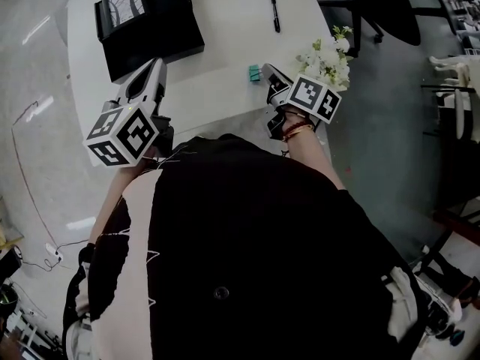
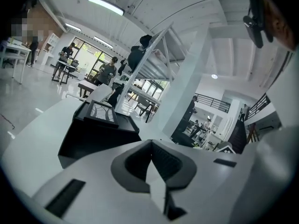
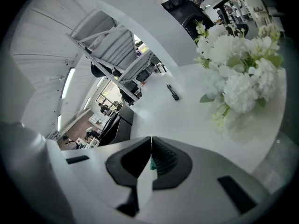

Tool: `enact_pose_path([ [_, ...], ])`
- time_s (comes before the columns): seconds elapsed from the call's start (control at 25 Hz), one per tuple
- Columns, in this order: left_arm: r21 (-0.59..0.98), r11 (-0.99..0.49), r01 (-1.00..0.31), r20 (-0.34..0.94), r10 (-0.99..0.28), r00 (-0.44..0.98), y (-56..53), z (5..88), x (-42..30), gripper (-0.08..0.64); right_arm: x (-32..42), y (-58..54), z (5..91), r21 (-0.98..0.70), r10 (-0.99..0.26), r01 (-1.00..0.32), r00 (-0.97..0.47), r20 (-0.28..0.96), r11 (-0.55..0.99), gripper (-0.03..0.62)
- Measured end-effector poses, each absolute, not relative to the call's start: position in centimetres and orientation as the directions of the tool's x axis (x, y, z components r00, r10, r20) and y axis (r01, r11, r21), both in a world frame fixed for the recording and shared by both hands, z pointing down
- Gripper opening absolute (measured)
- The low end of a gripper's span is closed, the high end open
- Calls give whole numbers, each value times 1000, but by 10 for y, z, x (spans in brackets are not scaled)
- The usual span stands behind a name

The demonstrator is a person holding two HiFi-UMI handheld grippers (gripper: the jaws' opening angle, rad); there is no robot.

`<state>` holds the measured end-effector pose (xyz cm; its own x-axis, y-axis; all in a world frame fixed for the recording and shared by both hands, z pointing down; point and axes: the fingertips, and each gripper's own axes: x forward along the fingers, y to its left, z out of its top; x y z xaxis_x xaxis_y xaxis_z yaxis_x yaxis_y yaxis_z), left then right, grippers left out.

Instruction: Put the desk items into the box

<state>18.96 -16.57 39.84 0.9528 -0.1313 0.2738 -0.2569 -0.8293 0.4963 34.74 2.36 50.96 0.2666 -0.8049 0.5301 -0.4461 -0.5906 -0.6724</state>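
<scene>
A black box (image 1: 161, 47) stands at the table's far left with a framed picture (image 1: 124, 4) lying in it. My left gripper (image 1: 157, 66) hovers just in front of the box, its jaws shut together on nothing; in the left gripper view the box (image 2: 93, 136) and picture (image 2: 103, 112) lie ahead of the gripper (image 2: 151, 143). A small teal item (image 1: 255, 72) sits at the table's near edge, at the tip of my right gripper (image 1: 264, 72). In the right gripper view the jaws (image 3: 151, 141) are shut with a teal sliver (image 3: 151, 164) pinched between the pads.
A black marker (image 1: 274, 11) lies on the white table (image 1: 225, 43) at the far middle, ahead of the right gripper in its own view (image 3: 173, 92). White flowers (image 1: 328, 57) stand at the table's right edge, close beside the right gripper. Office chairs stand beyond the table.
</scene>
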Motion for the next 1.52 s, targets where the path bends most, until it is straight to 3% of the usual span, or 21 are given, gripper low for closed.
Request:
enact_pose_path([
  [0.68,521,-771,-367,237,-282,929,-183,384,134,11,322,-28,475,-647,-852,-590,143,504,-483,12],
  [1.08,525,-717,-458,256,-380,889,-207,391,89,11,293,-98,430,-705,-920,-634,27,391,-318,11],
  [1.52,537,-677,-503,236,-452,860,-229,385,61,11,287,-140,407,-693,-934,-673,-8,358,-260,11],
])
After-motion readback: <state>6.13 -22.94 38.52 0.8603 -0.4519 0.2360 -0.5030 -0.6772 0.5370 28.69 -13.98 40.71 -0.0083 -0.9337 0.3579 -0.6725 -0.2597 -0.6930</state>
